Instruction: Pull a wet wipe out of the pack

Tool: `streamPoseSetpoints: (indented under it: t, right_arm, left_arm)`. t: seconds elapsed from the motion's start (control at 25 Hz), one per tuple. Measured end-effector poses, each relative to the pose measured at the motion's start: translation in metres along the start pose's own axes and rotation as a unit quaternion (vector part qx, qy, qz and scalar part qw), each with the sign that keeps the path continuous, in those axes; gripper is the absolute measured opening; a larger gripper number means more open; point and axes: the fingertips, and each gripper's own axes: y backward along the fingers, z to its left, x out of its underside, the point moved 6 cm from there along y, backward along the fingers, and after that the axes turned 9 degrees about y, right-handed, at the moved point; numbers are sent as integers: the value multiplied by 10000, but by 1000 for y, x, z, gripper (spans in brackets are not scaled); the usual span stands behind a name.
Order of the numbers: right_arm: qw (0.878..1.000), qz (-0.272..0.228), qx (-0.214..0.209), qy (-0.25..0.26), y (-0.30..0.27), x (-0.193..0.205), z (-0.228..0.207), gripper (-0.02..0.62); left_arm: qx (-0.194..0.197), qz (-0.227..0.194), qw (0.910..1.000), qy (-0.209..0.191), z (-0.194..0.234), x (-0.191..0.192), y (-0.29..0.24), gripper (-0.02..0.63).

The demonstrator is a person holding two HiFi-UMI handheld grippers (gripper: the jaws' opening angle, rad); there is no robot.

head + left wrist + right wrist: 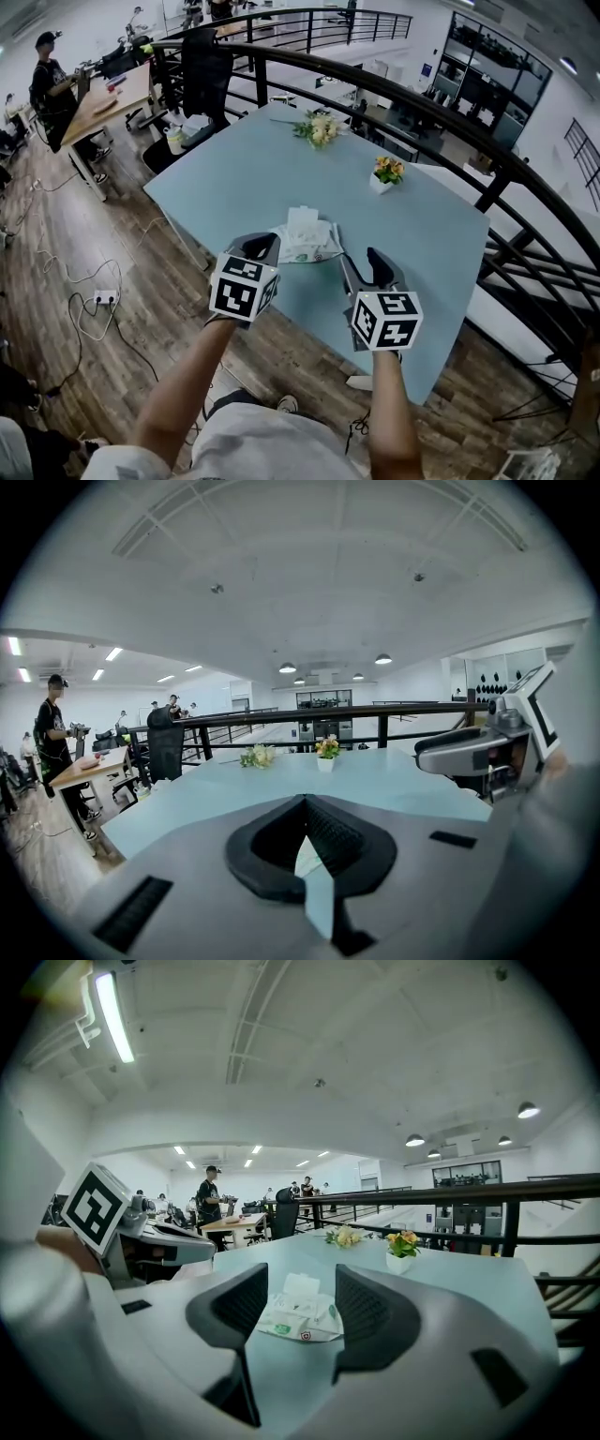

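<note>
Head view: we haven't really started. The wet wipe pack [307, 239] lies flat close to the near edge of the counter [422, 244], untouched. Our left tongs [261, 246] are pinched together on nothing, and the right tongs [364, 264] gape wide, both just short of the pack. Something white pokes up from its top, lid flap or wipe, we can't tell. A small white pot [380, 185] near the far right edge holds flowers [388, 169].
</note>
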Motion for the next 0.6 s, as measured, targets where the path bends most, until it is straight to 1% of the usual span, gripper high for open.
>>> streamPoseSetpoints:
  t: [0.36, 0.6]
  right_arm:
    - [10000, -14, 88, 15, -29, 5, -12, 207]
    - [9998, 22, 220, -10, -56, 6, -16, 207]
  left_arm:
    - [96, -35, 9999, -69, 14, -2, -32, -6]
    - [231, -31, 9997, -101, 33, -5, -56, -6]
